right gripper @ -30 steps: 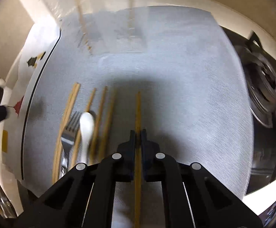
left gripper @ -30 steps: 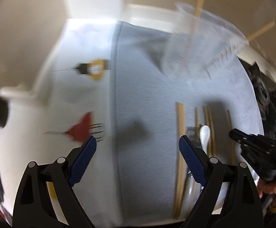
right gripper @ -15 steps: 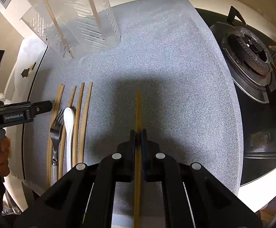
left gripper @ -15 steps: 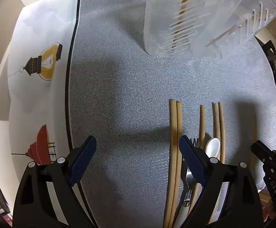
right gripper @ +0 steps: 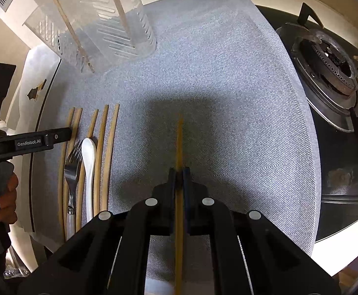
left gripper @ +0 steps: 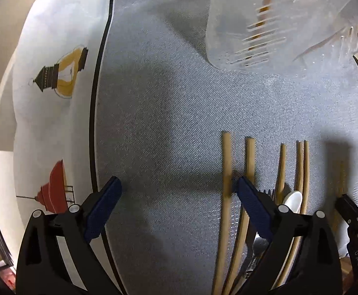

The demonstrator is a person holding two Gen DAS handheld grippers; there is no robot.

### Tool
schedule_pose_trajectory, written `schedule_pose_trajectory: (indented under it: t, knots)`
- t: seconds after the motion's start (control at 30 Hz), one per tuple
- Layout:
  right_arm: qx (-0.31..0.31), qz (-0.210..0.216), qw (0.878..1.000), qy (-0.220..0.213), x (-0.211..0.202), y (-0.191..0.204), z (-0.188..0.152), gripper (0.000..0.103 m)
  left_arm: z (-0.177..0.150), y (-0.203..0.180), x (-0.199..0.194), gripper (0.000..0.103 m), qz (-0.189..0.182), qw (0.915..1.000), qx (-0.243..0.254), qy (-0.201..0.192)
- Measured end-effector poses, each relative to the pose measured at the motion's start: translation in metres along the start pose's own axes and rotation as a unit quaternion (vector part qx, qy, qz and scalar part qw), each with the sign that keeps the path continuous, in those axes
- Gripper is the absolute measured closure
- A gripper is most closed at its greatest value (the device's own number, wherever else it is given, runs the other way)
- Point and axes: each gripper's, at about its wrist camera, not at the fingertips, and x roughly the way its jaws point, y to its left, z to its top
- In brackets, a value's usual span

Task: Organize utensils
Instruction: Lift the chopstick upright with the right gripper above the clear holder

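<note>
1. Since a moment ago the left gripper point(left gripper: 179, 191) has dropped low over the grey mat point(left gripper: 179, 113), and its jaws have just been opening to full spread; its right-hand pad now stands between the two leftmost chopsticks point(left gripper: 225, 196) of the row at 4 o'clock, which have parted. Nothing is pressed between the pads

2. The right gripper point(right gripper: 178, 172) is clenched on a single chopstick point(right gripper: 179, 137) that points to 12 o'clock above the mat, as before — it reads as carried, not yet in the clear slotted holder point(right gripper: 119, 24) at 11 o'clock

3. My guess: the left is lining up a pick

4. Hard to tell: the fork point(right gripper: 73, 162) and white spoon point(right gripper: 89, 162) handles run off the lower edge; the holder's top is cut off, its contents blurred
</note>
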Motion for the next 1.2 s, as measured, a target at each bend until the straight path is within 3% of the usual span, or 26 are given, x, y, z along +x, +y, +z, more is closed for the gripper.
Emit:
schedule_pose_trajectory:
  t: [0.1, 0.3, 0.37, 0.47, 0.63, 0.83, 0.97, 1.2]
  knots:
    - [-0.005, -0.007, 1.0, 0.006, 0.008, 0.008, 0.006, 0.096, 0.009, -0.007, 0.0, 0.012, 0.009, 0.9999, 0.01, 0.007]
    - [-0.034, -0.02, 0.999, -0.009, 0.016, 0.021, 0.009, 0.096, 0.019, -0.026, -0.009, 0.055, -0.014, 0.9994, 0.028, 0.012]
    - [-0.031, -0.014, 0.999, -0.012, 0.017, 0.02, 0.009, 0.096, 0.025, -0.035, -0.012, 0.094, -0.013, 0.9987, 0.048, 0.009]
    - [-0.007, 0.01, 1.0, -0.011, 0.01, 0.013, 0.009, 0.097, 0.024, -0.038, -0.016, 0.096, -0.009, 0.9982, 0.06, 0.002]
    - [-0.004, 0.033, 0.998, -0.047, -0.019, 0.012, 0.014, 0.097, 0.013, -0.015, -0.056, 0.097, -0.073, 0.9957, 0.038, -0.043]
    - [-0.022, 0.053, 0.994, -0.09, -0.057, 0.02, 0.014, 0.097, -0.01, 0.01, -0.121, 0.097, -0.138, 0.9832, 0.031, -0.116]
    - [-0.046, 0.062, 0.99, -0.121, -0.084, 0.031, 0.014, 0.097, -0.026, 0.018, -0.159, 0.097, -0.161, 0.9736, 0.034, -0.159]
    - [-0.075, 0.067, 0.982, -0.162, -0.126, 0.039, 0.004, 0.097, -0.053, 0.025, -0.199, 0.097, -0.165, 0.9612, 0.05, -0.215]
